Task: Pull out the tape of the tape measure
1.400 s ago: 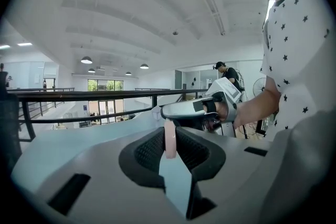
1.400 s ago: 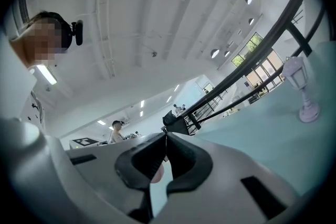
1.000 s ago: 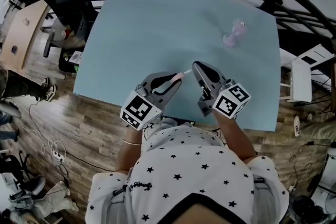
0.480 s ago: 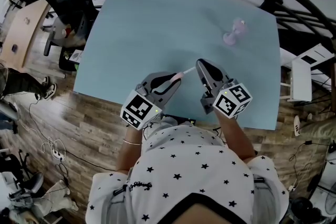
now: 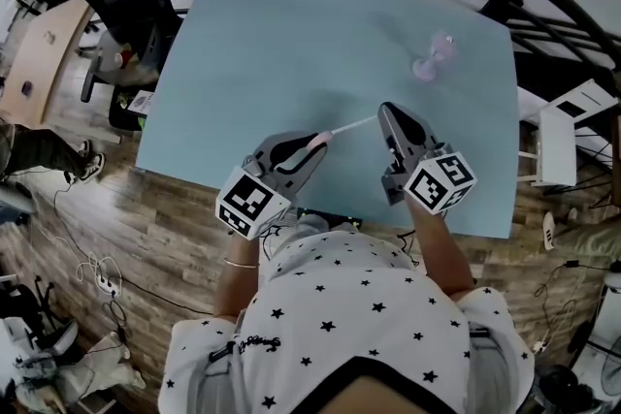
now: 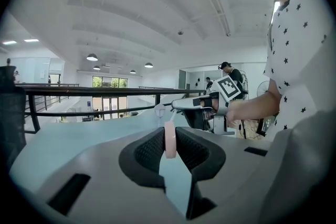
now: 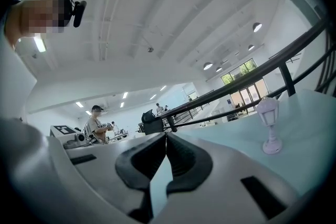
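Pale blue table fills most of the scene below you, with a dark railing beyond it and wood floor at its near edge. A small pinkish lamp ornament stands alone toward the far right, well apart from both grippers.

Your left gripper is clamped on the pink case of the tape measure. The case sits edge-on between the ribbed pads, held above the near part of the table. Your right gripper has its jaws pressed together. The thin white tape runs from the case straight to its tips, so it appears to be pinching the tape's end. The right gripper view shows the pads meeting, but the strip is too thin to make out there. A short run of tape is out, spanning the gap between the two grippers.

What could go wrong, as a judgement: the right pads hold only a thin, slick end. A fast or skewed pull could let it slide free and snap back into the case. The case is narrow, so pulling off the line of its slot could twist it in the left pads or drag it out. An angled pull could also kink the tape.
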The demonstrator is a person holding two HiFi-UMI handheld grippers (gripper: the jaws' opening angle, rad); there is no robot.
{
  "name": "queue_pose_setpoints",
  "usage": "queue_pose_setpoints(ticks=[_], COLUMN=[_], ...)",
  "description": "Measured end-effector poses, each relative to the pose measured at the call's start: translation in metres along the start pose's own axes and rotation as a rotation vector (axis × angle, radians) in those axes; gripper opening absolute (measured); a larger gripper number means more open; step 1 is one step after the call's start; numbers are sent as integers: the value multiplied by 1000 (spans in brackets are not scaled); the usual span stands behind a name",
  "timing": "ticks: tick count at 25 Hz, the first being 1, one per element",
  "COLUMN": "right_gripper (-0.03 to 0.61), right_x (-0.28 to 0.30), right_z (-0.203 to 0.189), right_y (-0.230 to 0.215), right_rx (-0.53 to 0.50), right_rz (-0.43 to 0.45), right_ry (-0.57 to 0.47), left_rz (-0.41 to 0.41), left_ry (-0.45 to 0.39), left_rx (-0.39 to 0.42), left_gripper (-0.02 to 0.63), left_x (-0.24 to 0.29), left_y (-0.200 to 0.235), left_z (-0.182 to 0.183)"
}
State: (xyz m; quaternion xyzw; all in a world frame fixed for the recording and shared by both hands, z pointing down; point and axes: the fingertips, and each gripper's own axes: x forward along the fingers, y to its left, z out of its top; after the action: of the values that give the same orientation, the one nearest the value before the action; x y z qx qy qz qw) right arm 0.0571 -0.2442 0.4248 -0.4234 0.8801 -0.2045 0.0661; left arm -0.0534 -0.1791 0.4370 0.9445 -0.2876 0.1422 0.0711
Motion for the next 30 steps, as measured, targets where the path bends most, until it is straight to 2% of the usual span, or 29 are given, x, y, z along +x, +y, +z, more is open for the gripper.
queue_pose_setpoints(ticks=[5, 20, 30], right_gripper=[-2, -2, -2], right_x=[-1, -11, -14], right_z=[4, 21, 21], right_y=[-6, -36, -42], right_rx=[-39, -57, -86], right_rz=[-21, -106, -127], right_ry=[-2, -34, -28], left_rz=[-13, 11, -8], left_ry=[-8, 3, -20], left_rx=[2, -15, -15], left_gripper=[86, 87, 86], left_x=[1, -9, -8], left_y=[-4, 9, 7], left_z=[-1, -6, 0])
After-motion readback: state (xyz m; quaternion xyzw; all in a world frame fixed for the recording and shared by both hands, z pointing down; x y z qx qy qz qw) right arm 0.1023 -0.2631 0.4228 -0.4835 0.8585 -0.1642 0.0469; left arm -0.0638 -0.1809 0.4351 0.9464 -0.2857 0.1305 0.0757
